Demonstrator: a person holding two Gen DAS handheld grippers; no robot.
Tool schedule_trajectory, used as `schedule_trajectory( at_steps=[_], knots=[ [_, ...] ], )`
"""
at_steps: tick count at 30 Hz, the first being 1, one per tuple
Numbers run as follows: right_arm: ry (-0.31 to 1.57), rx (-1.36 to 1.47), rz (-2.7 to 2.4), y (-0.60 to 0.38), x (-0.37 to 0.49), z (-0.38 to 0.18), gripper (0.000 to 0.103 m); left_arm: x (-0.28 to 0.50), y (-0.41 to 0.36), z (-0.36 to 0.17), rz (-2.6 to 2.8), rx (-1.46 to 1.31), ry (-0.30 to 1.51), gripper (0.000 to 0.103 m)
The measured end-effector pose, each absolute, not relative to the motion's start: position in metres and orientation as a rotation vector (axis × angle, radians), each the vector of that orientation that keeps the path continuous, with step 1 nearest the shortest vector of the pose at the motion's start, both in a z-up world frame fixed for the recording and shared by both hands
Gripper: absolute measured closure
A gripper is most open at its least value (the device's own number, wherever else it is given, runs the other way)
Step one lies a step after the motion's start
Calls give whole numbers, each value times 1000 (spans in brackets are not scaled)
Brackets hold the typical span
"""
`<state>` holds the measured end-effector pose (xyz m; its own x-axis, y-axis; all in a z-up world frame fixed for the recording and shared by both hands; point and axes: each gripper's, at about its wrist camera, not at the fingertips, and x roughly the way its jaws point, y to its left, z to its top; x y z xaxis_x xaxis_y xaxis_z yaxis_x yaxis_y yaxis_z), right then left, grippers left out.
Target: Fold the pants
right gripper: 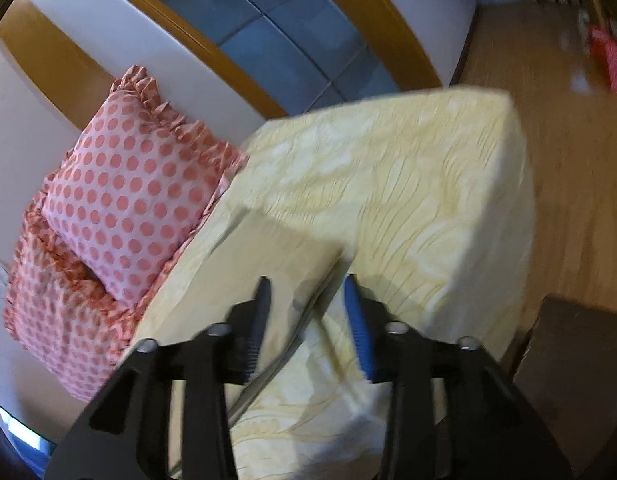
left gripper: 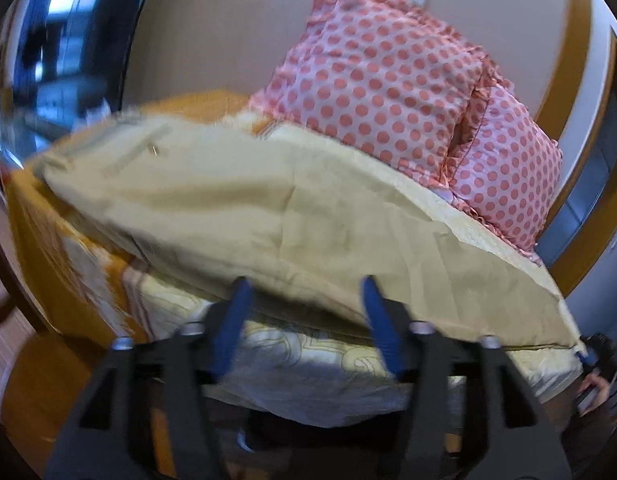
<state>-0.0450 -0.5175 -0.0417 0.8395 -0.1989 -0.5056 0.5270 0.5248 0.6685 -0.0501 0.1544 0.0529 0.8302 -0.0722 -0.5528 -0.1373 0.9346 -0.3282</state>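
Observation:
Beige pants (left gripper: 268,208) lie spread across the bed, their long edge running from upper left to lower right. My left gripper (left gripper: 306,296) is open at the pants' near edge, blue fingers (left gripper: 236,300) apart with nothing between them. In the right wrist view a corner of the pants (right gripper: 276,256) lies on the bed and its edge runs back between the fingers. My right gripper (right gripper: 308,292) is open around that edge, its pads apart from the cloth.
The bed has a pale yellow patterned cover (right gripper: 408,184) and an orange blanket (left gripper: 52,248) at the left. Two pink polka-dot pillows (left gripper: 380,80) (right gripper: 124,200) lean against the wall. Wooden floor (right gripper: 568,160) and a dark box (right gripper: 580,360) are at the right.

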Motion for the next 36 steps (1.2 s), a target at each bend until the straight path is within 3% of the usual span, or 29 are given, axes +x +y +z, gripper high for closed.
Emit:
schedule_trajectory(
  at_steps=[7, 13, 19, 27, 28, 30, 31, 36],
  knots=[
    [388, 911, -399, -526, -24, -46, 62, -55, 148, 82, 26, -313, 485, 23],
    [337, 893, -337, -521, -34, -48, 77, -23, 157, 60, 44, -352, 534, 23],
    [418, 685, -382, -506, -16, -42, 78, -9, 162, 33, 56, -374, 590, 23],
    [364, 632, -432, -491, -22, -47, 76, -12, 155, 28, 48, -326, 568, 15],
    [356, 643, -416, -493, -24, -48, 77, -12, 154, 28, 47, -319, 569, 14],
    [330, 677, -359, -497, -25, -50, 93, -12, 152, 27, 45, -308, 569, 12],
    [319, 698, -329, -499, -24, -52, 95, -11, 152, 27, 46, -307, 569, 12],
    [284, 715, -299, -493, -23, -46, 97, -13, 153, 26, 29, -330, 565, 11]
  ],
)
